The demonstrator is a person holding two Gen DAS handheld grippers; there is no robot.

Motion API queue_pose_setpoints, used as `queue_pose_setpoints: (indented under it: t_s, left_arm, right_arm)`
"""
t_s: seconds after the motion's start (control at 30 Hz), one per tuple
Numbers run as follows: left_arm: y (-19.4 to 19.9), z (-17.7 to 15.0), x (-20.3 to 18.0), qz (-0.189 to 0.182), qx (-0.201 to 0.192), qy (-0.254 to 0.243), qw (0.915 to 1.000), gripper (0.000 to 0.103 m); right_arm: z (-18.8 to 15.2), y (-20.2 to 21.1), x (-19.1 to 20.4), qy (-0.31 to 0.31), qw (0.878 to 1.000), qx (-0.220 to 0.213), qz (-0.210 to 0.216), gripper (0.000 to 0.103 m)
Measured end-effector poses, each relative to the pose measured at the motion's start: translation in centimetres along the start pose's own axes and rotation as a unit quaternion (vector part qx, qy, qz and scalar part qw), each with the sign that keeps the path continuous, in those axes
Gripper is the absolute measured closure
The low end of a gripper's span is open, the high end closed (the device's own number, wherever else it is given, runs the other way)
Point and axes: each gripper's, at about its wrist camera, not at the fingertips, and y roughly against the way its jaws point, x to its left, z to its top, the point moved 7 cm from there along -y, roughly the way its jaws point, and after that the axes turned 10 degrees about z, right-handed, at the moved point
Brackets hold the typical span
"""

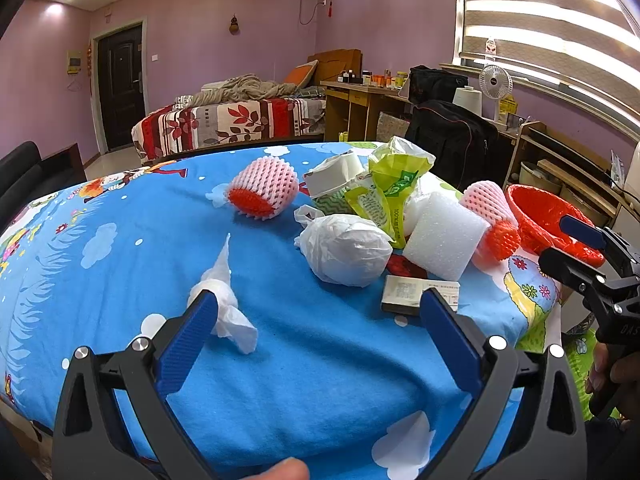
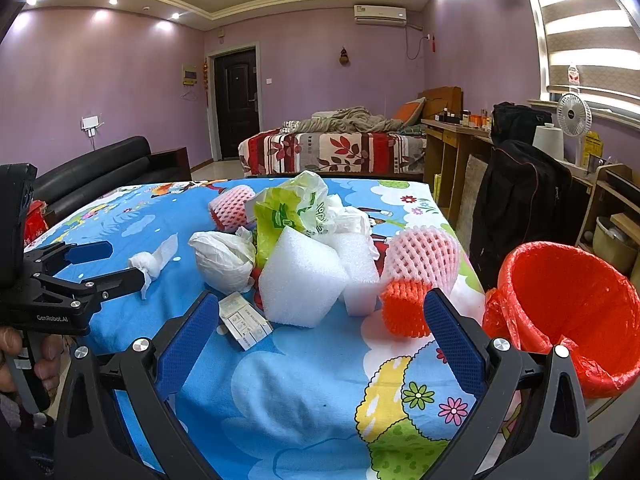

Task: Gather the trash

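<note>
While the left claw (image 1: 316, 312) hangs low over the near edge of the surface (image 1: 120, 208), its blue pads stand wide apart with nothing between them. "GenRobot.AI" reads in pale letters on its black body in the right wrist view, where a hand (image 2: 24, 360) grips the handle from below. The left pad's tip just overlaps a twisted white tissue (image 1: 224, 296), whose long axis runs from the near edge up toward the far edge, its thin tail pointing away. The right claw (image 2: 320, 320) is spread open too, empty, level and aimed at the pile near the right edge. Straight ahead of it stands a white foam block (image 2: 300, 280), and beside that a pink foam net sleeve (image 2: 420, 264) with an orange one tucked in its near end, lying with its open mouth toward the camera. A small printed box (image 2: 244, 320) lies flat by the left pad; its text is too small to read. A green-and-white bag (image 2: 288, 208) shows partial lettering, unreadable. Off the right edge stands a bin with a red liner (image 2: 568, 300), mouth tilted toward the surface.
</note>
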Motion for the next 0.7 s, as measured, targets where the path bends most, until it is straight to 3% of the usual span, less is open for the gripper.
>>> queue_pose_setpoints:
  t_s: [0.7]
  left_arm:
    - [0.03, 0.02, -0.03, 0.001, 0.000, 0.000, 1.0000, 0.005]
  right_arm:
    - [-0.03, -0.12, 0.12, 0.000, 1.000, 0.000, 0.000, 0.007]
